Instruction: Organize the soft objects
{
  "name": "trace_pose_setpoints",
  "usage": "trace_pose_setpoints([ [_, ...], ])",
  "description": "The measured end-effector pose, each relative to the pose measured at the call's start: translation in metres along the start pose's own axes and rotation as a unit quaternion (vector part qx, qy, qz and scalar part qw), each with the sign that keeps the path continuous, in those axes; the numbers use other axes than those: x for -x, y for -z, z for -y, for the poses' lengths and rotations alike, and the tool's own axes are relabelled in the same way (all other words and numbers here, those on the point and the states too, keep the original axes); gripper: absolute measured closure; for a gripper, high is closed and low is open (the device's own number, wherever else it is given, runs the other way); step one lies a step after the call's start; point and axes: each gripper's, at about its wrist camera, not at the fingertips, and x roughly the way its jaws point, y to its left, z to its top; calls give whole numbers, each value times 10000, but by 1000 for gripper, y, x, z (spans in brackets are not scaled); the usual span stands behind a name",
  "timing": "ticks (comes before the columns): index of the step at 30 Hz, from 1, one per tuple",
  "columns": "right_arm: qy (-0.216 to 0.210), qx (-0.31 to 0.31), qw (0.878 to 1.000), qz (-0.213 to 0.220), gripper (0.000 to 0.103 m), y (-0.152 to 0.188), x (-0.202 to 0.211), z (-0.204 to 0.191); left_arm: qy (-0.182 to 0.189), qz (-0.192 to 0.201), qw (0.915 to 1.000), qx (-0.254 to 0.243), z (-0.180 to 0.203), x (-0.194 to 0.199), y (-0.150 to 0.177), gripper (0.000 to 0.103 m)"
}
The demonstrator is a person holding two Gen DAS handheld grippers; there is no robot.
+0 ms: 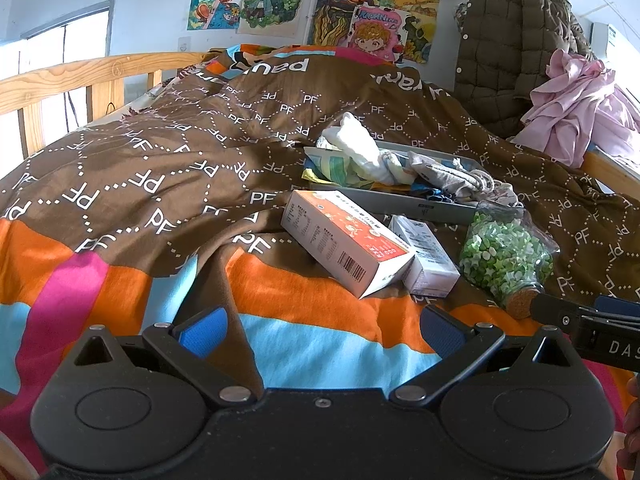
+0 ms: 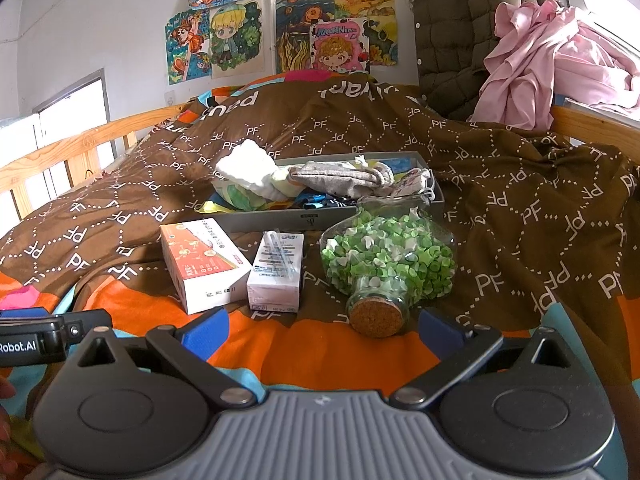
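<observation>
Bed cover (image 2: pixel 520 208): soft matt cloth, creased. Bed rail (image 1: pixel 60 76): pale smooth wood. Jar (image 2: pixel 390 256): clear glossy glass, rough cork stopper (image 2: pixel 375 317), paper bits inside. Two boxes (image 2: pixel 200 264): smooth card. Tray (image 2: pixel 320 213): matt grey. Tool pads (image 2: pixel 206 330): textured blue.

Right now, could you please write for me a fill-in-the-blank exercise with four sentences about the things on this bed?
1. The glass bottle lying on the quilt is closed with a ____ stopper.
2. The socks lie in a shallow grey ____.
3. The paper stars inside the bottle are white and ____.
4. The blue fingers of the right gripper are ____, holding nothing.

Missing words: cork; tray; green; open
</observation>
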Motion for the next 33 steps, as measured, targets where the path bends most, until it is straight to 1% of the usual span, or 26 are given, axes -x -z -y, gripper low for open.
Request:
trace_pose_setpoints([
  [18, 6, 1, 10000, -4, 0, 0, 0, -1, -20, -7, 10000, -10, -1, -1, 1, 1],
  [21, 21, -5, 10000, -9, 0, 0, 0, 0, -30, -99, 9999, 23, -5, -3, 5, 1],
  [26, 15, 13, 10000, -16, 0, 0, 1, 0, -213, -122, 9997, 4, -6, -2, 3, 1],
  [33, 11, 12, 10000, -34, 0, -1, 1, 0, -166, -174, 9997, 40, -5, -1, 0, 1],
])
